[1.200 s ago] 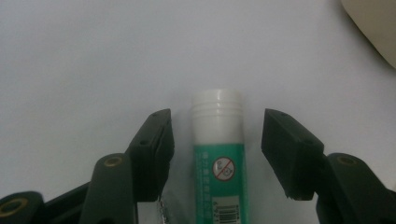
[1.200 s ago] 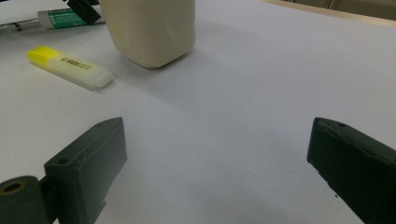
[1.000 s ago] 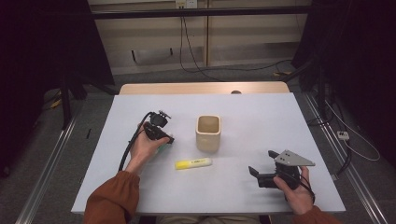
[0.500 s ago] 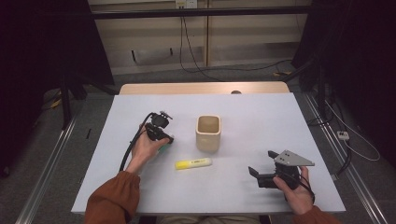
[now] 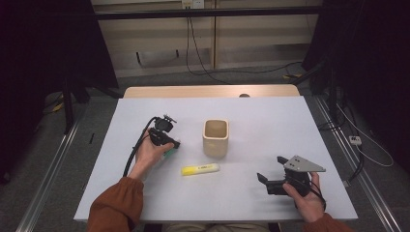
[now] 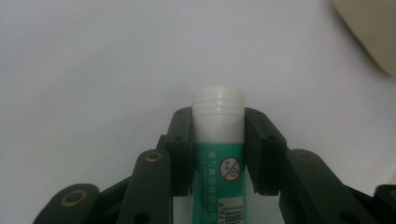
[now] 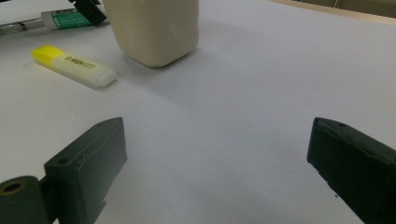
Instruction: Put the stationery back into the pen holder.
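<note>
Two claws work over our white bench [image 5: 270,125]. Our left claw [image 6: 218,149], its jaws having just closed, grips a green-and-white glue stick [image 6: 218,140] left of the beige cup [image 5: 215,137]. Our right claw [image 7: 217,172] gapes, released, near the yellow highlighter [image 7: 74,65].

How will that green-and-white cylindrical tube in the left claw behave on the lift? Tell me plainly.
The green-and-white cylindrical plastic tube looks rigid, so it probably won't bend between the left claw, whose jaws have just closed and press both its sides. Its smooth round wall may slip or pivot if held loosely. Set on its side on the white table, it would likely roll.
</note>
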`<action>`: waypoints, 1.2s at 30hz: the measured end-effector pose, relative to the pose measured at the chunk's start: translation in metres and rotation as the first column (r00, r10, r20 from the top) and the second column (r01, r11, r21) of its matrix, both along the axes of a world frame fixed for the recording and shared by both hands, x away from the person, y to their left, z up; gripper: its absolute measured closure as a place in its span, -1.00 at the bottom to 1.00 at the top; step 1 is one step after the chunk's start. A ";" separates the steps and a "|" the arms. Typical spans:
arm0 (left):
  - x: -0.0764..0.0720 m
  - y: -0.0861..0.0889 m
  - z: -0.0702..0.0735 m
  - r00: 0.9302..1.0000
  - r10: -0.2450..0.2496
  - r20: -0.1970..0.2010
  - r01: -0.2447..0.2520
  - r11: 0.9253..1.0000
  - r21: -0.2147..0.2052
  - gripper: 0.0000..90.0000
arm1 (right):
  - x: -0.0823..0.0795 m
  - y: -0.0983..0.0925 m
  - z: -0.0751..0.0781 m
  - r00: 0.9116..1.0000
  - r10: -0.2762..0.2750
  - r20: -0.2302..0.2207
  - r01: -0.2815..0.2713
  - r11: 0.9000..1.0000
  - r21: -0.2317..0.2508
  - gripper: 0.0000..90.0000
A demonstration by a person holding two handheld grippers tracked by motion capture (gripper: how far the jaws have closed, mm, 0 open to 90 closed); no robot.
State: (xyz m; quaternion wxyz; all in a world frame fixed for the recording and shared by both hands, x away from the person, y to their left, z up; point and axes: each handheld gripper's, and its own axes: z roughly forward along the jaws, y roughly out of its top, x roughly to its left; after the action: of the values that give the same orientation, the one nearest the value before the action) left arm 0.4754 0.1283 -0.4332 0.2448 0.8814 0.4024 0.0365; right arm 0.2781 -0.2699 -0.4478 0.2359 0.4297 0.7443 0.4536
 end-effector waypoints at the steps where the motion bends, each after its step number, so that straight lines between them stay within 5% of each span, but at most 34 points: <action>1: 0.000 0.000 0.000 1.000 0.002 -0.001 -0.002 1.000 -0.004 0.46 | 0.000 0.000 0.000 1.000 0.001 -0.001 -0.001 1.000 0.000 -0.90; 15: -0.008 0.000 0.017 0.997 -0.025 0.076 0.033 0.994 -0.101 0.46 | -0.001 0.000 0.000 1.000 0.000 0.002 0.000 1.000 0.002 -0.90; 23: -0.014 0.005 0.031 0.987 0.008 0.159 0.023 0.981 -0.193 0.46 | -0.001 0.000 0.000 1.000 0.000 0.003 0.000 1.000 0.000 -0.90; 29: -0.020 0.006 0.040 0.972 0.007 0.236 0.049 0.972 -0.230 0.46 | -0.001 0.000 0.000 1.000 0.000 0.003 0.000 1.000 0.002 -0.90; 36: -0.026 0.008 0.048 0.946 0.039 0.322 0.055 0.959 -0.277 0.46 | -0.001 0.000 0.000 1.000 0.001 0.005 -0.001 1.000 0.003 -0.90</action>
State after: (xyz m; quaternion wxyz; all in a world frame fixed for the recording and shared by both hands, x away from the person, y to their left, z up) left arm 0.4491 0.1367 -0.3850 0.4310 0.8209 0.3541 0.1222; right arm 0.2772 -0.2700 -0.4473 0.2369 0.4286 0.7432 0.4560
